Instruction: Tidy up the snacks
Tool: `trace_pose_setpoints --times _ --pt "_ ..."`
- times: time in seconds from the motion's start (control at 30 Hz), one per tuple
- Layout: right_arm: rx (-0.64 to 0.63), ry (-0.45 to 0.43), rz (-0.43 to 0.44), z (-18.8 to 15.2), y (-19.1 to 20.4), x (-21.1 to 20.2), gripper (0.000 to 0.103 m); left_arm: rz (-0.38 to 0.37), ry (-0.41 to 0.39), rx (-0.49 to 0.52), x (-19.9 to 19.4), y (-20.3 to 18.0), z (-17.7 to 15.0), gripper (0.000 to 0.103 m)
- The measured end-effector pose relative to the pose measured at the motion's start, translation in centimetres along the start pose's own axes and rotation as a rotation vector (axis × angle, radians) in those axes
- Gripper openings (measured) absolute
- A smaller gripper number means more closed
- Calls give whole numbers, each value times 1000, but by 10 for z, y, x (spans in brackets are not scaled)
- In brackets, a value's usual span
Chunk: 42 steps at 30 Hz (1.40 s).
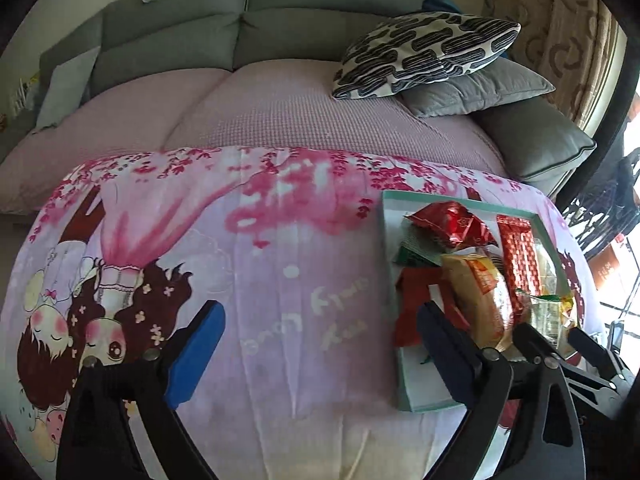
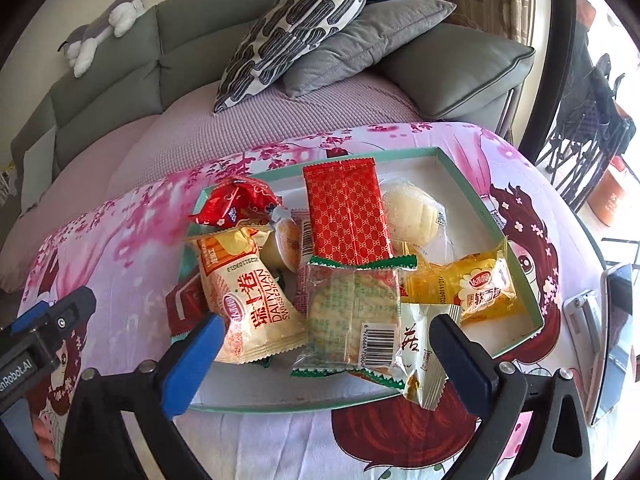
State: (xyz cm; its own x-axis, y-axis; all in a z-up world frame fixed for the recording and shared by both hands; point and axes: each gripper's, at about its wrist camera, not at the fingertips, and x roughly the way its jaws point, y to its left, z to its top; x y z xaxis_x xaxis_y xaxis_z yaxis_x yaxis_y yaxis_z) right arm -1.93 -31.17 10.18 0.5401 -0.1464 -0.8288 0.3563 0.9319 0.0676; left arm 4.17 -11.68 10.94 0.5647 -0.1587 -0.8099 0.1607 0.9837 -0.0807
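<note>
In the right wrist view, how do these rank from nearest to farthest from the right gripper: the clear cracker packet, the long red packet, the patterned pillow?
From the right gripper:
1. Clear cracker packet, between the open fingers, at the tray's near end.
2. Long red packet, behind it, mid-tray.
3. Patterned pillow, far back on the sofa.

cream pkt (image 2: 256, 312) "DALIYUAN SWISS", left gripper (image 2: 44, 320) body "nRobot.AI"

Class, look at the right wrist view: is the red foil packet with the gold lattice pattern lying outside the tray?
No: the red foil packet with the gold lattice pattern lies inside the shallow teal-rimmed tray, on top of other snacks.
</note>
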Motion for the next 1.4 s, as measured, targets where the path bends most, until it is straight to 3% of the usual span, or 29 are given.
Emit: trace_pose_setpoints --times 0.23,0.33,0.6,0.8,1.03,1.4 --pt "-18 -10 15 -17 14 -16 103 213 -32 33 -14 10 -21 99" --pt "-39 -18 5 -27 21 -24 103 277 -6 22 -17 17 -37 99" --pt "-69 -19 9 -61 31 -43 103 222 53 12 -29 31 -74 99" --pt "-92 -8 3 -74 34 -47 103 239 52 22 -40 38 -91 99" --pt "-116 -7 -10 -71 40 -43 103 225 44 7 -42 44 -87 99" --pt "-123 10 -16 -72 41 -34 103 228 97 -19 -31 52 -85 99"
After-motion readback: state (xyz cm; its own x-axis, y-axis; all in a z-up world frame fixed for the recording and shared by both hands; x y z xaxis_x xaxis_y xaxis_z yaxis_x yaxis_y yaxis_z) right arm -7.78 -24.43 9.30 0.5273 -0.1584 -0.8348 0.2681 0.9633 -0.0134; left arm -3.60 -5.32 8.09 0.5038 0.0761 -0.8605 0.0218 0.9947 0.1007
